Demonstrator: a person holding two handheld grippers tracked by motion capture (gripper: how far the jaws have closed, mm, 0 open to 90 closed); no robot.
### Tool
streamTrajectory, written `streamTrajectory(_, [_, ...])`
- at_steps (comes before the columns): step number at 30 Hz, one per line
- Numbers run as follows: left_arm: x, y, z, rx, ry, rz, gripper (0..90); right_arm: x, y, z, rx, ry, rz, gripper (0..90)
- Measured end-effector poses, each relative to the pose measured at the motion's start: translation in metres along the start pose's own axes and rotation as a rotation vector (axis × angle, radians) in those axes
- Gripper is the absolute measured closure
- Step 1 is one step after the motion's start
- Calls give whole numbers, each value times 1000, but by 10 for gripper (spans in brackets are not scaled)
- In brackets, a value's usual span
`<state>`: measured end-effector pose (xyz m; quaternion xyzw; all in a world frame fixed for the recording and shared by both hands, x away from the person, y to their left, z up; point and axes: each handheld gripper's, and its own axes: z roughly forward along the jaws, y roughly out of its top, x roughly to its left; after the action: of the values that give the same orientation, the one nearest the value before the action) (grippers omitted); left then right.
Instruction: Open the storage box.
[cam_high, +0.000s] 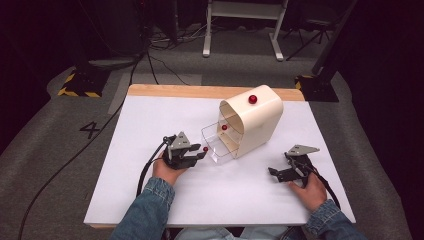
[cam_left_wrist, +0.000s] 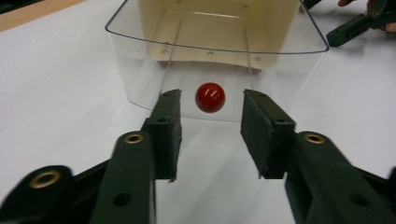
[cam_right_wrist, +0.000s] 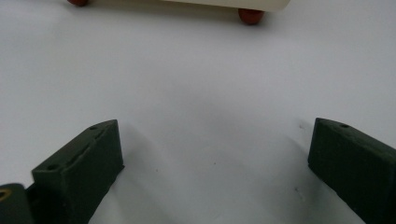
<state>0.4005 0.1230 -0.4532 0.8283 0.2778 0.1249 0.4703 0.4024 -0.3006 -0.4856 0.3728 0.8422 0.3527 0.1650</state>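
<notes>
The left gripper (cam_left_wrist: 210, 122), jaws spread, lined up on the red knob (cam_left_wrist: 210, 97) of a clear plastic drawer (cam_left_wrist: 140, 70) pulled partway from the cream cabinet (cam_high: 257, 122). The drawer looked light, rigid and slick, its small, glossy knob the likely hold. The right gripper (cam_high: 280, 172), also released, rested on the white surface (cam_high: 150, 200) beside the cabinet.
</notes>
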Motion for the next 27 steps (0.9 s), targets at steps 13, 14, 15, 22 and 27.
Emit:
streamTrajectory(13, [-7, 41, -9, -119, -44, -5, 504, 0, 0, 0, 0, 0, 0, 31])
streamTrajectory(14, [-7, 45, -7, -115, -51, -6, 493, 0, 0, 0, 0, 0, 0, 32])
streamTrajectory(15, [-6, 47, -6, -122, -49, -4, 488, 0, 0, 0, 0, 0, 0, 32])
streamTrajectory(22, [-6, 65, 7, -164, -77, -12, 505, 0, 0, 0, 0, 0, 0, 31])
streamTrajectory(27, [0, 73, 21, -192, -115, -51, 507, 0, 0, 0, 0, -1, 0, 32])
